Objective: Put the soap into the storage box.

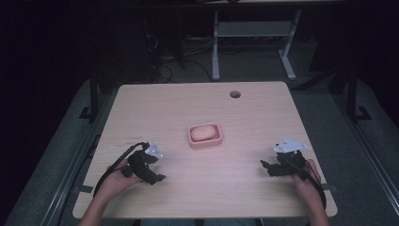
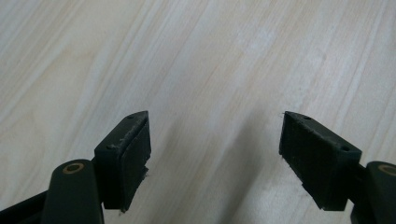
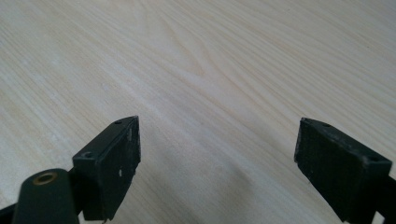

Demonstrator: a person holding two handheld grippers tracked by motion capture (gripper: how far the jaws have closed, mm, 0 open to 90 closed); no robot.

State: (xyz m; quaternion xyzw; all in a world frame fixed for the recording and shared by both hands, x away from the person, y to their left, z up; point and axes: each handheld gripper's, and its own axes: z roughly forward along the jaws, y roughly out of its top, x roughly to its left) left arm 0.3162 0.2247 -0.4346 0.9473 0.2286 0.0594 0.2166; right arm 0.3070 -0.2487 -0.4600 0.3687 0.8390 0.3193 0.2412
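A pink soap dish (image 1: 205,142) sits at the middle of the wooden table (image 1: 197,103), with a pale orange bar of soap (image 1: 203,132) lying in it. My left gripper (image 1: 158,178) rests low at the table's front left, held in a hand, its jaws pointing right. In the left gripper view the left gripper (image 2: 215,140) is open over bare wood. My right gripper (image 1: 264,165) is at the front right, held in the other hand, jaws pointing left. In the right gripper view the right gripper (image 3: 217,144) stands open with nothing between its pads.
A round cable hole (image 1: 235,94) lies near the table's far edge. Behind the table stand white desk legs (image 1: 215,47) and loose cables on a dark floor. Metal rails run along both sides of the table.
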